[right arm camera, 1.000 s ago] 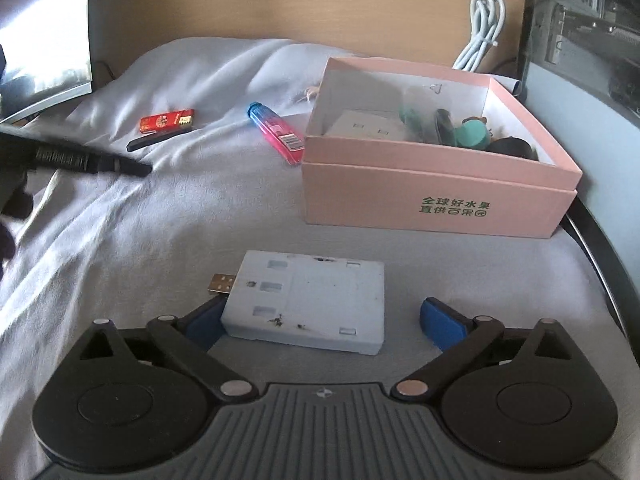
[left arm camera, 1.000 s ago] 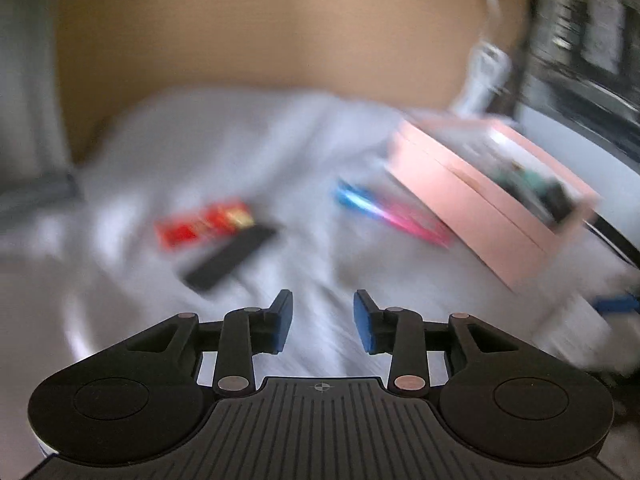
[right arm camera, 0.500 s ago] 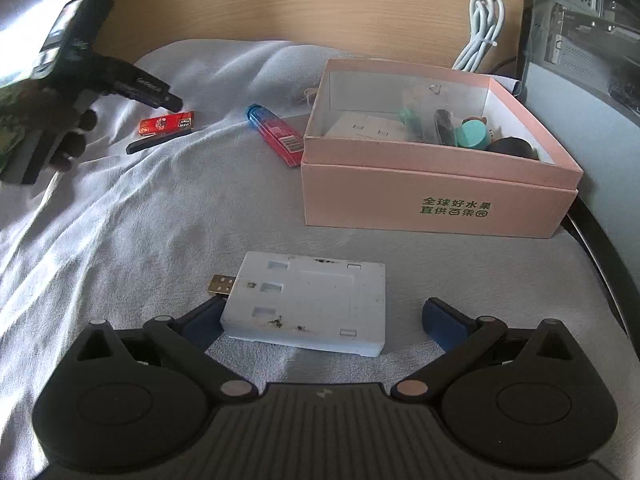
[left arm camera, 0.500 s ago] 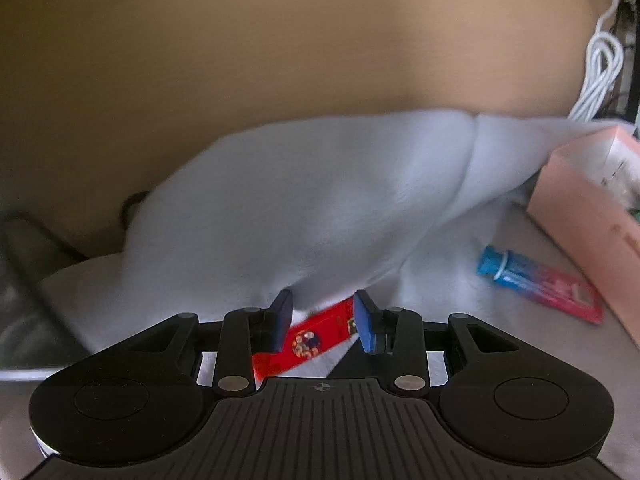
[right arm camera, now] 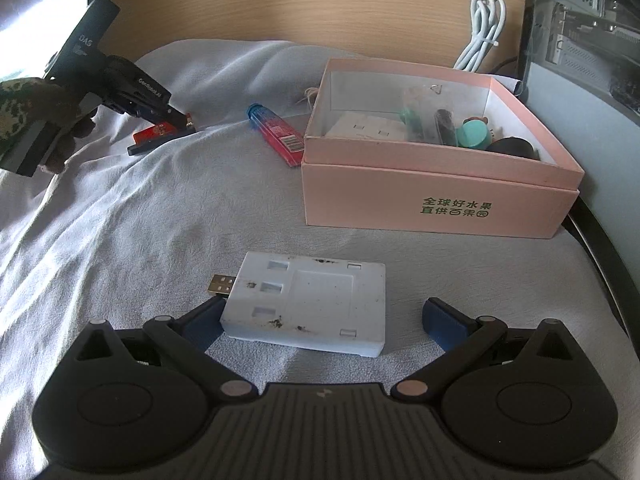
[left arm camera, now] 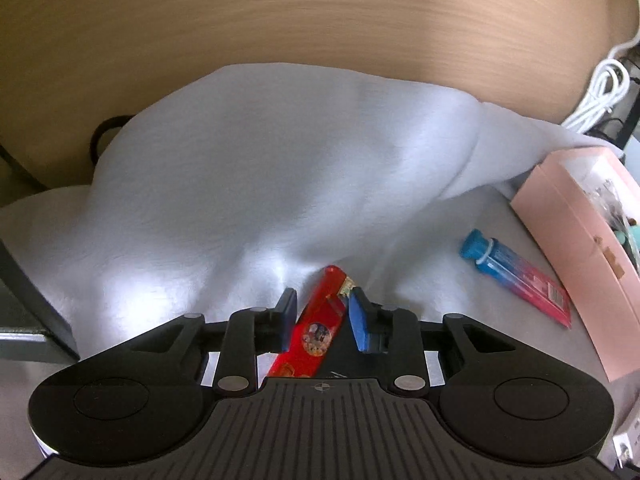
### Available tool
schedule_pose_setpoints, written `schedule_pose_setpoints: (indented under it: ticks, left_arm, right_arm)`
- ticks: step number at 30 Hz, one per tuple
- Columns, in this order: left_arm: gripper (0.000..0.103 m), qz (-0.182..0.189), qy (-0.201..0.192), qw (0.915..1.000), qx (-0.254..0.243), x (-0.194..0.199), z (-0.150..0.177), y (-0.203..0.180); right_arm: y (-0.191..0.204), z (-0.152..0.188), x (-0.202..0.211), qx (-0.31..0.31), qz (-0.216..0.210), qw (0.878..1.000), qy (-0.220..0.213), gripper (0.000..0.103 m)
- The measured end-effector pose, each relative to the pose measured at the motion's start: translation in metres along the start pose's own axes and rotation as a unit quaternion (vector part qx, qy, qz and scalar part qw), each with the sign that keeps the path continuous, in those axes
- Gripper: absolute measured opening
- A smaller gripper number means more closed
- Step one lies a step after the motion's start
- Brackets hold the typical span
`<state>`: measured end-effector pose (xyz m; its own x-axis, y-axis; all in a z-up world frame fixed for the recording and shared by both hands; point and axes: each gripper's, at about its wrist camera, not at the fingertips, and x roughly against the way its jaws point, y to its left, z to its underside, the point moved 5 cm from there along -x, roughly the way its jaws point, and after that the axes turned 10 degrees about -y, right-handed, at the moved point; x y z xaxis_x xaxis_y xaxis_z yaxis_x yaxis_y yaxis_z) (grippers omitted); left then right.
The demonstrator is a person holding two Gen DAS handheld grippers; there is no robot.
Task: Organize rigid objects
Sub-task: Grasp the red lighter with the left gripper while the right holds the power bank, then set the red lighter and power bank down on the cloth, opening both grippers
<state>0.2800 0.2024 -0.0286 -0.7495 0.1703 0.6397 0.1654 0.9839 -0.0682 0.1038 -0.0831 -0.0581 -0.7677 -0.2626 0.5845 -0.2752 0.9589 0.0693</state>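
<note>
Left gripper (left arm camera: 322,312) straddles red lighter (left arm camera: 318,328), jaws just been closing, pads not yet pressing. Right gripper (right arm camera: 320,316) spread wide around white USB adapter (right arm camera: 308,306), unclenched.

The cloth (right arm camera: 168,216) is pale grey-white, its folds brighter where light falls. On it, left of the pink box (right arm camera: 432,196), lies a red lighter (left arm camera: 320,328) with a small round cartoon print and a gold tip, over a flat black piece (right arm camera: 160,142). Nearer the box lies a lighter (right arm camera: 276,130) fading from blue to pink. The box bears green characters and is white inside. In front of it sits a stained white USB hub (right arm camera: 312,304) with a gold plug. Both tongs are black with blue pads (left arm camera: 362,320). The sleeve (right arm camera: 16,108) is camouflage-patterned.
</note>
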Motion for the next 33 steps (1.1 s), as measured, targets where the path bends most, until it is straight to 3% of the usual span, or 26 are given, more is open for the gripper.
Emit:
schedule_pose_setpoints:
  ticks: [5,8,16,25,29,33]
  left_arm:
    - [0.040,-0.002,-0.012,0.9996,0.024,-0.004,0.000,0.005]
    - [0.035,0.003,-0.009,0.9991,0.042,-0.002,0.002,0.007]
    - [0.032,0.074,0.001,0.9956,0.057,0.035,0.027,-0.006]
    - [0.030,0.101,0.004,0.9949,-0.003,0.063,0.063,-0.069]
    - [0.030,0.133,0.018,0.9910,-0.008,0.069,0.080,-0.100]
    - [0.030,0.117,0.011,0.9922,-0.040,0.081,0.091,-0.125]
  right_arm:
    - [0.000,0.000,0.000,0.000,0.000,1.000,0.000,0.103]
    - [0.000,0.000,0.000,0.000,0.000,1.000,0.000,0.103]
    - [0.001,0.001,0.000,-0.002,0.000,1.000,-0.001,0.103]
    - [0.001,0.000,0.000,-0.002,-0.001,1.000,0.000,0.103]
    - [0.003,-0.001,-0.001,0.001,-0.003,1.000,0.001,0.103]
    - [0.002,-0.001,-0.003,0.007,-0.016,1.000,0.004,0.103]
